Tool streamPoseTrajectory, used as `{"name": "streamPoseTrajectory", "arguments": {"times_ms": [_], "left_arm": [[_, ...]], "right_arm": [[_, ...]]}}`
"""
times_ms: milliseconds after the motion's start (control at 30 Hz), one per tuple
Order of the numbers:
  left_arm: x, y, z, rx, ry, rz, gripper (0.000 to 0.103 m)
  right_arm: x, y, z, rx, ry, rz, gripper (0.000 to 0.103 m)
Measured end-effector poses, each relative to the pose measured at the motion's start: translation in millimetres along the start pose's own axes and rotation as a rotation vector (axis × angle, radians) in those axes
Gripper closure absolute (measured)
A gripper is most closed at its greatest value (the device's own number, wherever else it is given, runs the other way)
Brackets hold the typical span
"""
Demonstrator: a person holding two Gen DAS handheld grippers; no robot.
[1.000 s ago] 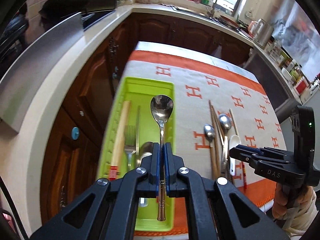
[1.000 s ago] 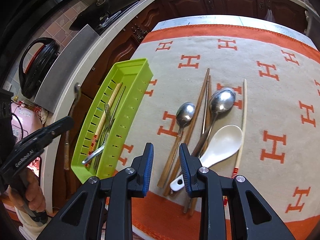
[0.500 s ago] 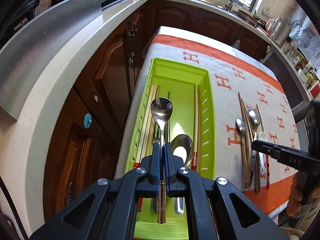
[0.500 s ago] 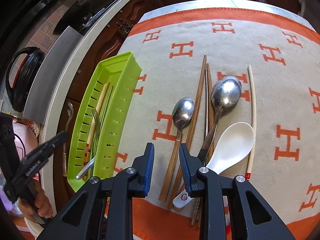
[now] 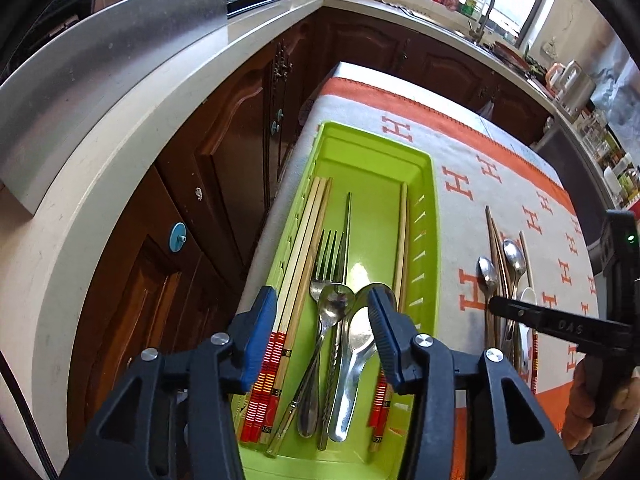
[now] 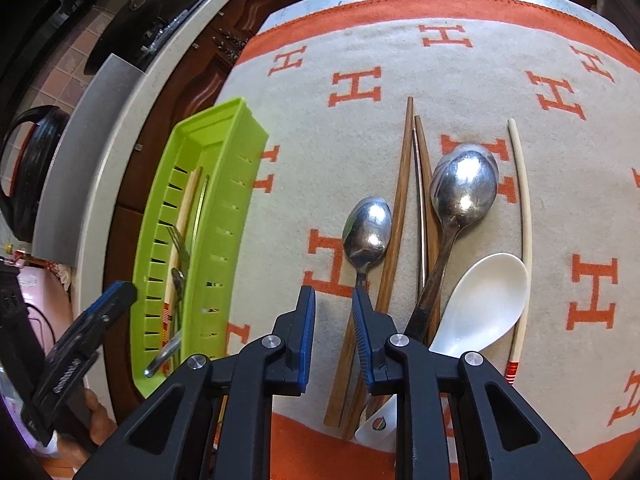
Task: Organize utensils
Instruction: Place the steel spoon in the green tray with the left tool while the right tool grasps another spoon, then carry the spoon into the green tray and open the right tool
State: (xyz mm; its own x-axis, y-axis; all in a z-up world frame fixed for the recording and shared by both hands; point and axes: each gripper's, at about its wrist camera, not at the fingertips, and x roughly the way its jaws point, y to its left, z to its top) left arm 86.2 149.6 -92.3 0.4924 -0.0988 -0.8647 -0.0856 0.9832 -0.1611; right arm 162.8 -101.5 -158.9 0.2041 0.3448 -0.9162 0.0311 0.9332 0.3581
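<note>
My left gripper is open just above the near end of the green utensil tray. In the tray lie a metal spoon, a second spoon, a fork and bamboo chopsticks. My right gripper is open and empty over the cloth, by the handle of a small metal spoon. Beside that spoon lie brown chopsticks, a large metal spoon, a white ceramic spoon and a pale chopstick. The tray also shows in the right wrist view.
The utensils lie on a grey and orange patterned cloth on a small table. Wooden cabinets and a pale counter stand close on the left. The tray sits at the table's left edge.
My left gripper has opened and let go of the metal spoon, which now lies in the tray. My right gripper has moved closer to the small spoon on the cloth.
</note>
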Motion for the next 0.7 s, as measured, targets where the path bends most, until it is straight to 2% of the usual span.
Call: {"name": "streamPoseTrajectory", "arguments": {"times_ms": [100,167,233,333,433,533,700], "left_arm": [[-4.3,1.3,-3.2,-0.014,-0.02,0.01,0.055],[-6.4,2.0,-6.2,-0.022,-0.03,0.017,0.044],[-8.2,2.6,-9.8,-0.032,-0.04,0.026,0.039],[-9.0,3.9,-13.1,-0.034,-0.046,0.034,0.039],[-10.0,8.3,-15.5,-0.047,-0.052,0.037,0.039],[-11.6,16.9,-17.6,-0.077,-0.06,0.037,0.039],[-11.9,33.5,-20.9,-0.145,-0.066,0.033,0.039]], "right_arm": [[9.3,1.9,-0.1,-0.002,0.011,-0.05,0.083],[14.5,6.3,-2.2,-0.015,0.016,-0.085,0.085],[16.3,15.4,-5.3,-0.054,0.0,-0.136,0.085],[20.0,32.7,-12.6,-0.136,-0.035,-0.252,0.089],[22.2,42.6,-20.0,-0.176,-0.069,-0.323,0.093],[19.0,40.8,-22.3,-0.148,-0.093,-0.312,0.096],[5.9,21.9,-27.5,-0.037,-0.098,-0.175,0.097]]}}
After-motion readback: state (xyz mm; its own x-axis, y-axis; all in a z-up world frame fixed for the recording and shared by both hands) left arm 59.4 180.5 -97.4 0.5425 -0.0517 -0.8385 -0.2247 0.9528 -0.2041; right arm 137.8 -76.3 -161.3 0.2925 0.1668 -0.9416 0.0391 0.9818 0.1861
